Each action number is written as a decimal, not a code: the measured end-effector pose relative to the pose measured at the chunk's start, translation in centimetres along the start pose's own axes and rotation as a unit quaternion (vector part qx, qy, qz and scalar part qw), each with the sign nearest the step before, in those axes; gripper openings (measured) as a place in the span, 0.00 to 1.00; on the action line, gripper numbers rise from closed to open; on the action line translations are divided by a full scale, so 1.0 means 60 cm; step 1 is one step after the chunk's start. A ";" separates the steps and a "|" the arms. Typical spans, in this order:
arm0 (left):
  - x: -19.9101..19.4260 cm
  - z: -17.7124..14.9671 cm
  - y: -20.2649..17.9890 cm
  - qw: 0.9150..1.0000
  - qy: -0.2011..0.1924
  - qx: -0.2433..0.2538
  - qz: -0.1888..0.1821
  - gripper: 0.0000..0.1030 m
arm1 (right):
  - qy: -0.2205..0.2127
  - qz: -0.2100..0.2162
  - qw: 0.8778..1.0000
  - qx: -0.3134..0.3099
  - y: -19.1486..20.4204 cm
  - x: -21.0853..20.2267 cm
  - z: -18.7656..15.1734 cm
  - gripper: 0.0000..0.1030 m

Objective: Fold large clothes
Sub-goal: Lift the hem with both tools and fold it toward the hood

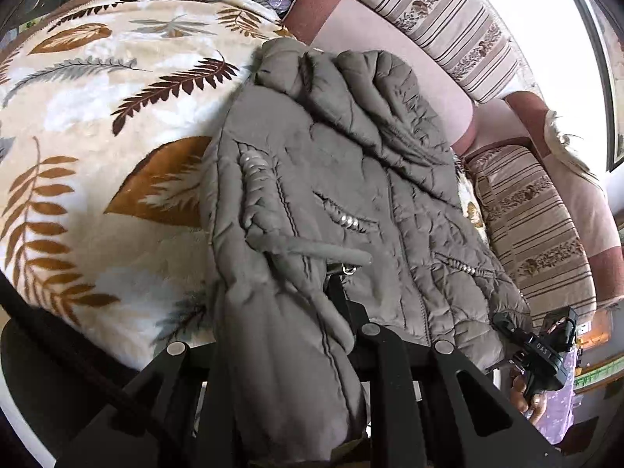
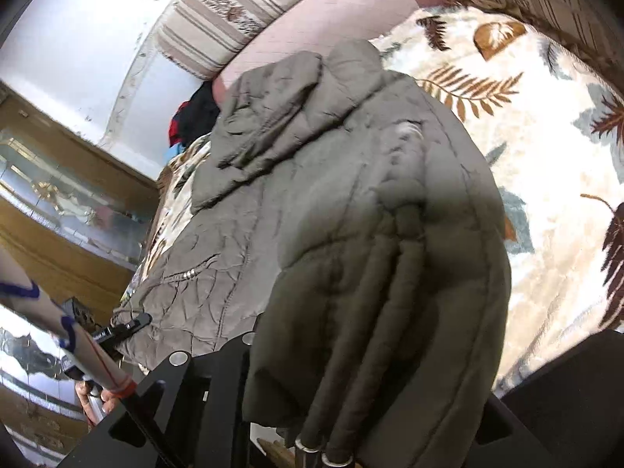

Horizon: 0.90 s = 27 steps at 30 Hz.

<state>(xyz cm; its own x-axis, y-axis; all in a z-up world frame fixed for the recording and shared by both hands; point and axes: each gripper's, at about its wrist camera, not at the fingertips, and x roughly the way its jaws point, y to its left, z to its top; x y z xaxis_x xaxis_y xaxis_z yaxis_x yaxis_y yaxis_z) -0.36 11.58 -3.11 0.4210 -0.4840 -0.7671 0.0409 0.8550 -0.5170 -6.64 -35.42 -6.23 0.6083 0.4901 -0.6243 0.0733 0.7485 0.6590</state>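
A grey-brown padded jacket point(image 1: 351, 156) lies on a leaf-patterned blanket point(image 1: 97, 136), collar end farthest from me. In the left wrist view my left gripper point(image 1: 331, 296) is shut on a bunched fold of its near hem, and the fabric drapes down over the black fingers. A cord point(image 1: 323, 251) lies across the fold. The right gripper point(image 1: 546, 351) shows at the jacket's right corner, held by a hand. In the right wrist view the jacket point(image 2: 312, 175) hangs over my right gripper point(image 2: 296, 335), which is shut on the hem with its fingertips hidden. Drawstrings point(image 2: 351, 351) dangle there. The left gripper point(image 2: 124, 325) grips the far corner.
Striped sofa cushions point(image 1: 448, 19) and a pink backrest point(image 1: 390, 58) run behind the blanket point(image 2: 526, 136). A pile of dark and red clothes point(image 2: 195, 117) sits at the sofa's far end. A wooden cabinet with glass point(image 2: 58, 202) stands beyond the left side.
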 end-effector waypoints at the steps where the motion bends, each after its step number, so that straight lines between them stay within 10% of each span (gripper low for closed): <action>1: 0.000 -0.001 -0.002 1.000 0.002 -0.003 0.000 0.17 | 0.002 0.002 1.000 -0.003 0.008 0.003 -0.001 0.19; 11: 0.002 -0.022 0.011 0.999 0.029 -0.020 0.017 0.17 | 0.034 0.005 0.999 0.005 -0.016 -0.022 -0.021 0.19; 27: -0.023 0.169 -0.083 0.998 -0.050 0.010 0.025 0.17 | -0.041 0.042 0.998 -0.029 0.093 -0.016 0.171 0.19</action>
<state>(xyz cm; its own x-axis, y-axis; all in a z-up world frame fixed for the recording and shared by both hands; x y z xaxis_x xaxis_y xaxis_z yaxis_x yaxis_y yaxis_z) 8.05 9.85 4.37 0.5109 -0.4211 -0.7494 0.0350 0.8813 -0.4713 1.29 -36.31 2.35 0.6725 0.5157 -0.5308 -0.0253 0.7328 0.6800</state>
